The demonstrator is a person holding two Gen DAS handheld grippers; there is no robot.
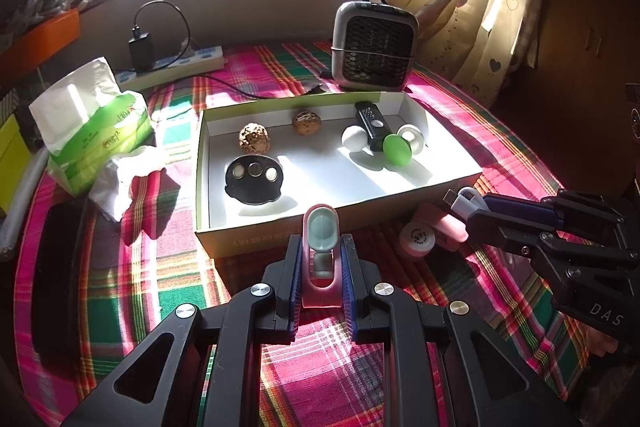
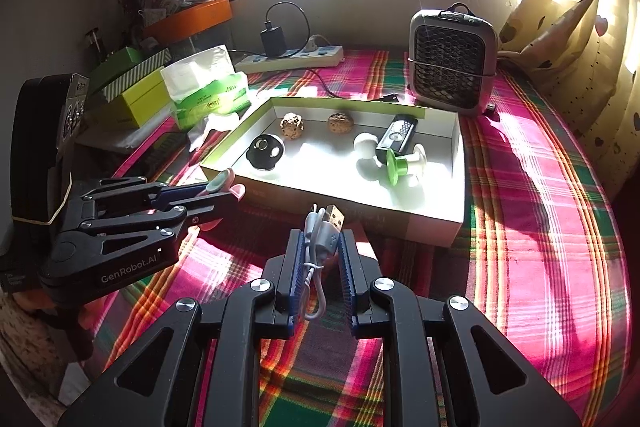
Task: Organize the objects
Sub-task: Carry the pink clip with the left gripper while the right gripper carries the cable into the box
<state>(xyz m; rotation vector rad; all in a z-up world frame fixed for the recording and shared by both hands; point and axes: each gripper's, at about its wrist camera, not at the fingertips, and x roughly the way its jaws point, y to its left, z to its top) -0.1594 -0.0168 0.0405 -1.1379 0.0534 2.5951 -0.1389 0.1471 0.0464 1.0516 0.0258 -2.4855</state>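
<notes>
An open white box (image 1: 440, 183) with a green rim lies on the plaid cloth; it also shows in the right wrist view (image 2: 456, 211). Inside lie two walnuts (image 1: 255, 138), a black disc (image 1: 253, 179), a black remote (image 1: 371, 125) and a green-and-white roller (image 1: 397, 149). My left gripper (image 1: 320, 247) is shut on a pink and teal clip (image 1: 321, 233) just before the box's near wall. My right gripper (image 2: 322, 247) is shut on a coiled white USB cable (image 2: 325, 227) near the box's front right corner. A pink round item (image 1: 418, 239) lies on the cloth by the box.
A small grey heater (image 1: 374, 45) stands behind the box. A tissue pack (image 1: 94, 131) lies to the left, a power strip with a charger (image 1: 176, 63) at the back. Green boxes (image 2: 132, 95) are stacked at the left. Curtains (image 1: 480, 7) hang at the right.
</notes>
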